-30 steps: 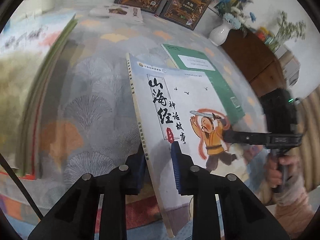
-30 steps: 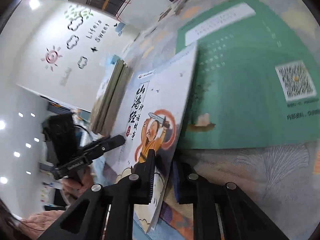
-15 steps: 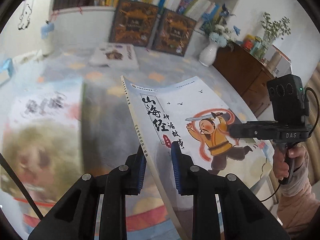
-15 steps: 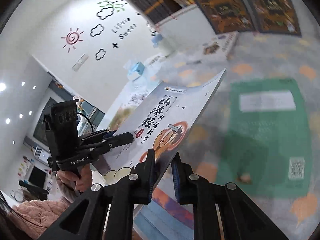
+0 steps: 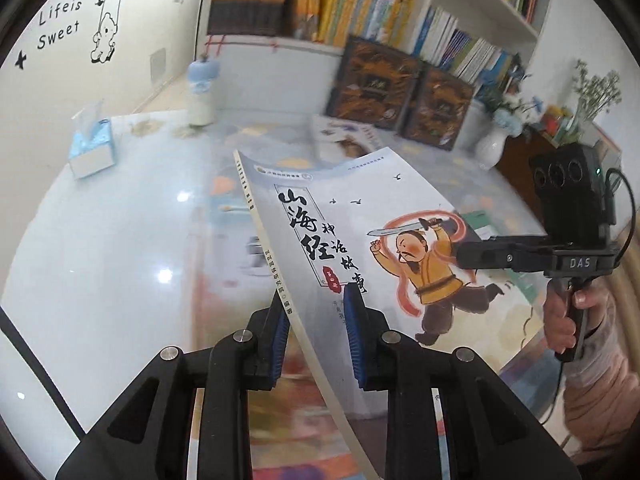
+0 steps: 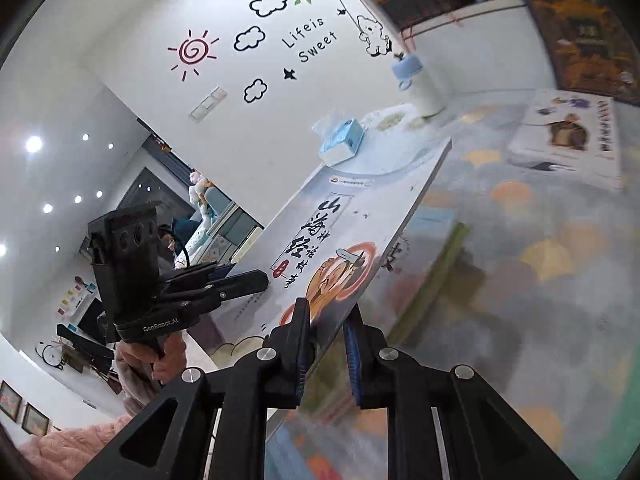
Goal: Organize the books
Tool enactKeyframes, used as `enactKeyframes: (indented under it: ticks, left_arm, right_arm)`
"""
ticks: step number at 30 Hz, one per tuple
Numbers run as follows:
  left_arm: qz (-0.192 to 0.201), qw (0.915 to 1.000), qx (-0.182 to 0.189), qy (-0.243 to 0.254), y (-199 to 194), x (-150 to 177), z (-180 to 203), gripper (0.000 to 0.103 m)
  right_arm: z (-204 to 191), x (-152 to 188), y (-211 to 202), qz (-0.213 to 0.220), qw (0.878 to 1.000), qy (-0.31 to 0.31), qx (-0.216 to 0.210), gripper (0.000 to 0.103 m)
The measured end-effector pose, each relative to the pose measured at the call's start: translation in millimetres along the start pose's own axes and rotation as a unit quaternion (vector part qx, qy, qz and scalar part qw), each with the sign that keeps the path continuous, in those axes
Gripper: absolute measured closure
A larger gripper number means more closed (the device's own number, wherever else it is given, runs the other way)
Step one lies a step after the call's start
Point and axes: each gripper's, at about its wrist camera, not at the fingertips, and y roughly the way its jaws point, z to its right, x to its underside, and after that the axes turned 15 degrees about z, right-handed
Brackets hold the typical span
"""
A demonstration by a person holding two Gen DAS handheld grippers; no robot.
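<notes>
Left gripper point(image 5: 316, 320): pinching the storybook point(image 5: 360, 240) at its spine edge.
Right gripper point(image 6: 328, 332): clamped on the same book's opposite edge.
Storybook: lifted above the table point(image 5: 100, 240).

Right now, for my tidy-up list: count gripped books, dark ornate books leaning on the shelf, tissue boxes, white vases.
Pale illustrated book, gripped: 1
Dark ornate leaning books: 2
Blue tissue box: 1
White vase: 1
Total: 5

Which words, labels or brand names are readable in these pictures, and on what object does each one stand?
"Lifeis Sweet": wall sticker.
"山海经 神话故事": cover of the held book.
"DAS": body of the right hand-held gripper.
"GenRobot.AI": body of the left hand-held gripper.
Book's spine text and top logo line, dark framed books, shelf spines: too small or blurred.
</notes>
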Motion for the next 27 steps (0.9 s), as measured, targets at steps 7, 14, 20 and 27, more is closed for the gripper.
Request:
enactKeyframes:
  ticks: [7, 14, 20, 27]
  left_arm:
    - [-0.027, 0.9991, -0.023, -0.025, 26, 17, -39, 0.079]
    - [-0.024, 0.9975, -0.067, -0.003, 25, 24, -39, 0.075]
    - [-0.028, 0.9928, -0.112, 0.031, 26, 27, -32, 0.072]
    - [-0.02, 0.9893, -0.144, 0.014, 20, 25, -36, 0.072]
  right_arm:
    - [12, 15, 44, -0.024, 0.999, 0.032, 0.009, 0.086]
    - [10, 27, 54, -0.041, 0.998, 0.042, 0.017, 0.086]
    - [12, 30, 53, -0.044, 0.998, 0.048, 0.026, 0.086]
    - [15, 30, 54, -0.058, 0.996, 0.059, 0.044, 0.08]
